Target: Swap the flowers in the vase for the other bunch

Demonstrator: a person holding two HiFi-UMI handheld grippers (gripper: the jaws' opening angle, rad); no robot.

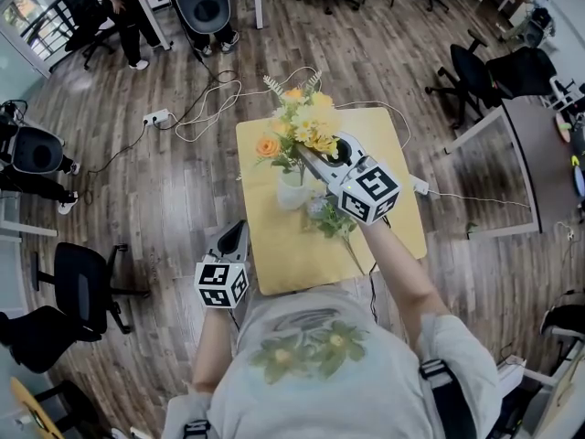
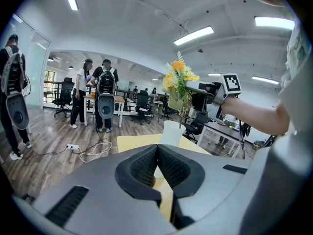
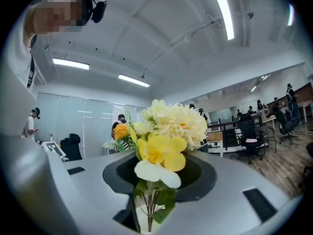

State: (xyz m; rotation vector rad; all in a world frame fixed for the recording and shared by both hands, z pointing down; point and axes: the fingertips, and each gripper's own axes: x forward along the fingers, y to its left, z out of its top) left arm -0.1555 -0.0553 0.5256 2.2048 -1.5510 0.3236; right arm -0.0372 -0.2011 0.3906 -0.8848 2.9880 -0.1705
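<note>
Both fingers of the right gripper point(image 1: 309, 158) pinch the yellow bunch point(image 1: 306, 122), whose stems reach into the white vase point(image 1: 291, 193). At the vase's 7 o'clock, the left gripper point(image 1: 236, 238) has its fingers pressed together, empty. The other bunch point(image 1: 331, 219) lies at 5 o'clock.

No words, numbers or brand names can be read anywhere in the room. The left marker cube point(image 1: 222, 284) and the right marker cube point(image 1: 369, 190) bear only black-and-white square code patterns.
</note>
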